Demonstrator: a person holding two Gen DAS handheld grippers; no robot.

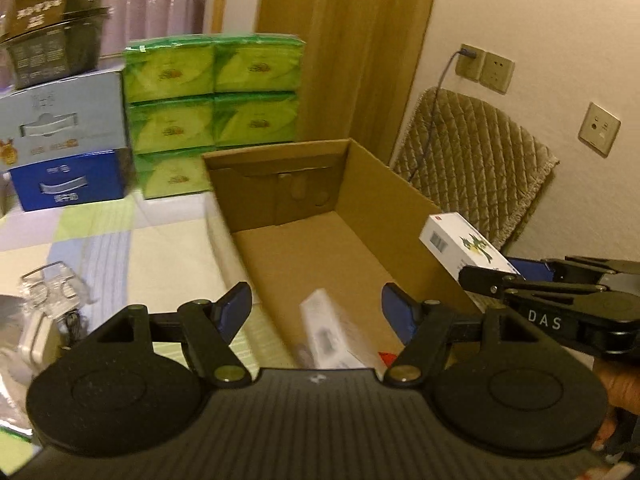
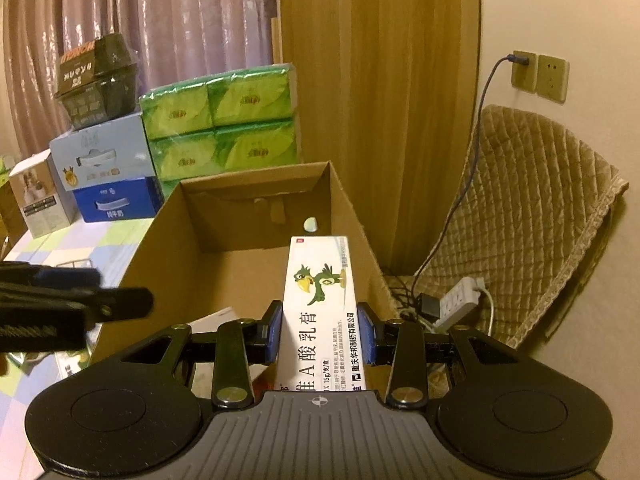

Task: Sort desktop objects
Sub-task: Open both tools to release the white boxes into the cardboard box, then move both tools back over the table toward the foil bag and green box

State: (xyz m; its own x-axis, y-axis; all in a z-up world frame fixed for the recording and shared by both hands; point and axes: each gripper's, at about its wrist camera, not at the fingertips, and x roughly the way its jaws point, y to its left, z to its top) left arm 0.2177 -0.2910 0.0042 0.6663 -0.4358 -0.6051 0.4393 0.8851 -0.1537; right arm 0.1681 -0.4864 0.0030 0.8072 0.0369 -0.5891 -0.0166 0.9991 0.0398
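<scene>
Sorting under way, box (image 2: 256,264) partly filled.
Right gripper (image 2: 320,332) pinching carton (image 2: 320,300) mid-frame over box; left gripper (image 1: 316,308) spread, empty; white pack (image 1: 332,332) lying inside, clear packet (image 1: 52,292) lower left waiting.

1 cardboard box (image 2: 248,216) | 2 white cartons (image 2: 320,304) | 2 wall sockets (image 2: 538,74)

Both grippers are black with blue finger pads (image 1: 234,310), brass-coloured pivot screws (one arm lettered "DAS").

A home room: curtains (image 2: 168,40), tissue packs (image 2: 224,128), quilted chair (image 2: 532,200).
</scene>
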